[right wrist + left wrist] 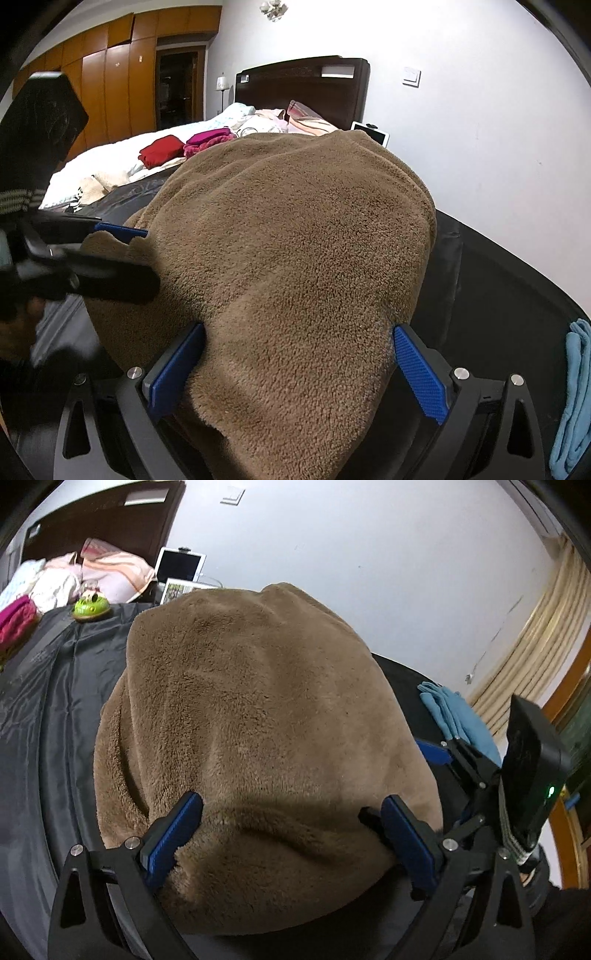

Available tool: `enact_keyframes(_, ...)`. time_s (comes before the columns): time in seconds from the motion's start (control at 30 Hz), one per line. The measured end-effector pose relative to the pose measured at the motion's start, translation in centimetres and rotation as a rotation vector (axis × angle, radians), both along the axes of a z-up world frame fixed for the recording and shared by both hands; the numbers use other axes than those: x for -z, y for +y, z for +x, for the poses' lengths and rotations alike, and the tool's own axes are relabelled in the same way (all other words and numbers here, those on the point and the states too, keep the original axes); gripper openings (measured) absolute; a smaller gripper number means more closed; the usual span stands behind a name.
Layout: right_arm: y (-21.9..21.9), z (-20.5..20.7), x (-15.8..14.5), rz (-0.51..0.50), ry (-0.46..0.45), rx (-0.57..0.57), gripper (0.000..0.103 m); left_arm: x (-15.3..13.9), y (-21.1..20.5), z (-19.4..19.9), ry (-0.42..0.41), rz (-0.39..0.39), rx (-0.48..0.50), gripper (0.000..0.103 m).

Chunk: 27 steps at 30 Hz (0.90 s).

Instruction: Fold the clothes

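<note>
A brown fleece garment [258,701] lies bunched on a dark sheet [55,701] spread over the bed. My left gripper [291,814] is open wide, with the near edge of the fleece lying loose between its blue pads. A blue pad [430,752] of my right gripper shows at the garment's right side. In the right wrist view the fleece [295,240] fills the middle, and my right gripper [299,356] stands open around its near end. My left gripper [151,258] straddles the fleece's left edge there.
A light blue cloth [450,712] [572,387] lies on the sheet to the right. A green toy [90,607], pillows and a tablet [181,566] sit near the headboard. Folded red [162,149] and magenta [210,140] clothes rest on the white bedding. A wall runs along the right.
</note>
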State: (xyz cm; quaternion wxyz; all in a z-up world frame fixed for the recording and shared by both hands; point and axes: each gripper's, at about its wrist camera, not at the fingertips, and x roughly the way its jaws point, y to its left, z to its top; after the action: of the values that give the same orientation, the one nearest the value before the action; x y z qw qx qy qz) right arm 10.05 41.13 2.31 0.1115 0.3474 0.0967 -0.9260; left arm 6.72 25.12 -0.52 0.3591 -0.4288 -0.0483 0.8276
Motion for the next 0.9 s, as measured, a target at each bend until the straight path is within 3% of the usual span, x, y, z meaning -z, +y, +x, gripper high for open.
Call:
enact_keyframes(0.3,-0.2,0.1,0.0,-0.002,0.001,0.003,0.101,0.2,-1.3,0.3,0.008,0.071,0.002,0.099)
enact_keyframes(0.47,0.0,-0.2,0.0,-0.004,0.000,0.007,0.101,-1.4,-2.7,-0.8,-0.065,0.168,-0.005,0.099)
enact_keyframes(0.6,0.1,-0.3,-0.1,-0.009,-0.001,0.010,0.101,-3.3,-3.5,-2.2,-0.067,0.181,-0.058,0.099)
enact_keyframes(0.7,0.1,-0.4,-0.1,-0.011,-0.001,0.012,0.102,-4.4,-4.2,-3.2,-0.014,0.131,-0.135,0.101)
enact_keyframes(0.77,0.1,-0.4,-0.1,-0.012,-0.001,0.013,0.102,-4.7,-4.0,-3.9,0.032,0.033,-0.202,0.102)
enact_keyframes(0.87,0.1,-0.5,-0.1,-0.013,-0.001,0.014,0.102,-3.7,-3.3,-5.6,-0.003,-0.044,-0.232,0.102)
enact_keyframes(0.9,0.1,-0.6,-0.1,-0.013,-0.001,0.013,0.102,-3.1,-3.1,-6.2,-0.040,-0.036,-0.215,0.102)
